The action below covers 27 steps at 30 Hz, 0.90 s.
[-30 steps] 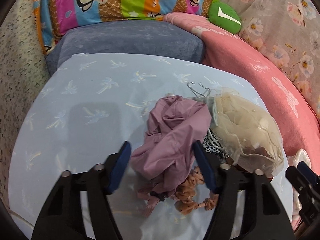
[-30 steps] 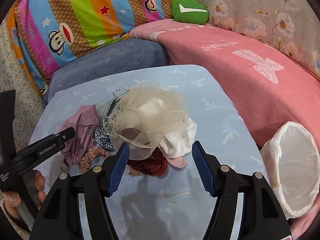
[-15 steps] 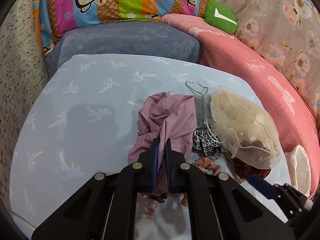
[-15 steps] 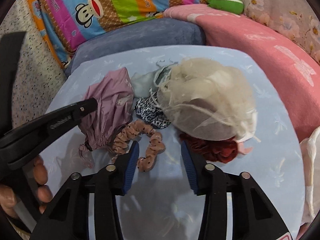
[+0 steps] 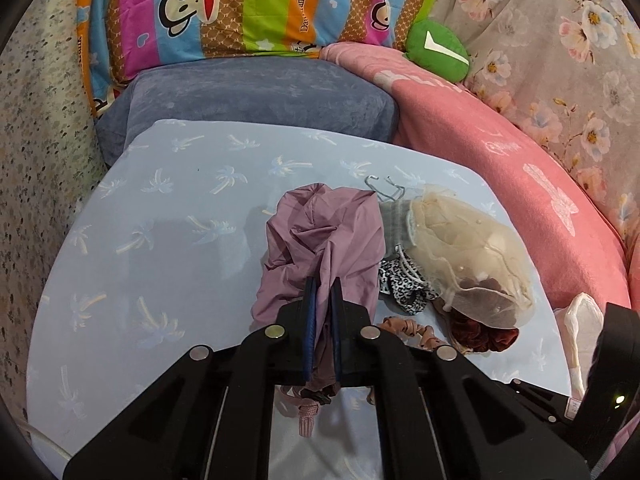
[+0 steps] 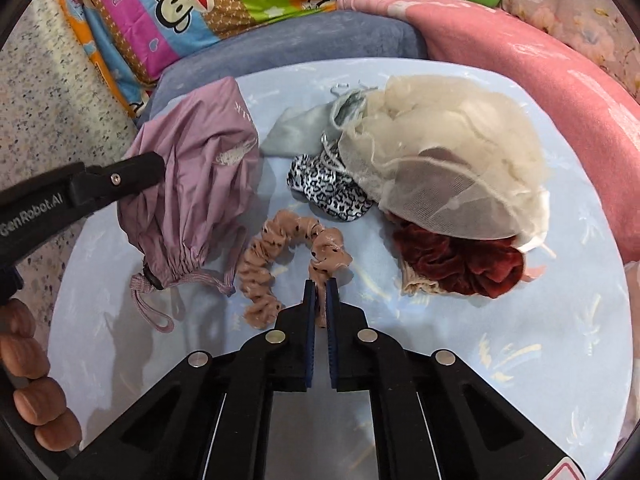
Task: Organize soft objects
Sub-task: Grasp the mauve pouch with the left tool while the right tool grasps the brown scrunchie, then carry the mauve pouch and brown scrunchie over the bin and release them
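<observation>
On the blue table (image 6: 520,360): 1 purple pouch (image 6: 192,184) pinched by left gripper (image 5: 322,296), 1 tan scrunchie (image 6: 280,256) clamped by right gripper (image 6: 319,292), 1 red scrunchie (image 6: 460,256).

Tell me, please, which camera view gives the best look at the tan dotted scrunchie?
The right wrist view: the tan dotted scrunchie lies almost fully visible on the blue cloth, one end pinched in the right gripper. In the left wrist view only a small piece shows beside the left gripper, which is clamped on the mauve pouch.
</observation>
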### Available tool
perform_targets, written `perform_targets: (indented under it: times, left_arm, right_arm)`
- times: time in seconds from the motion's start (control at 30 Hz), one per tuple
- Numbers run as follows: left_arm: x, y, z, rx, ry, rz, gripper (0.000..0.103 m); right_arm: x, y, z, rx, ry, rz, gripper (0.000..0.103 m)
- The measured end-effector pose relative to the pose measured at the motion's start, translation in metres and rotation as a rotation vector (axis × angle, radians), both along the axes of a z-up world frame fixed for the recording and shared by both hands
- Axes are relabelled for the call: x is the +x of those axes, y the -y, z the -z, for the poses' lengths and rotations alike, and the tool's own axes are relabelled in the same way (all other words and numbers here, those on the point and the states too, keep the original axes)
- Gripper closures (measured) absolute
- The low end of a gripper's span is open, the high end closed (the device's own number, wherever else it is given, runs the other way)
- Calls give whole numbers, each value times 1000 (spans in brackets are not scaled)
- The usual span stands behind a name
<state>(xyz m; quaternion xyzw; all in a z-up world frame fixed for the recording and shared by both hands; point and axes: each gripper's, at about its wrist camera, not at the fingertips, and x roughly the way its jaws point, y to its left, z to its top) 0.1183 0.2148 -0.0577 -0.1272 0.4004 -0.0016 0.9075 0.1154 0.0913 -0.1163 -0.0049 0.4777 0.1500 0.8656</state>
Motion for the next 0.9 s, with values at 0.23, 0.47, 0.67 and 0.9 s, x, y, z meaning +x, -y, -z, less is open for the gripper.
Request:
perform_targets:
  times: [0.23,0.47,0.67,0.9]
  left_arm:
    - [-14,17,-24,5,58,31,96]
    - [-24,45,-52,16,125,93,96]
    - [-30,79,-73,29,180,162,96]
    - [-34,129,-91,39,231,269,96]
  right_arm:
    - [-19,28,-45,43,100,53,99]
    - [-34,63,-88,69,195,110,99]
    - [-46,102,-119,89,267,179,99]
    - [-63,162,-142,95,334,284,99]
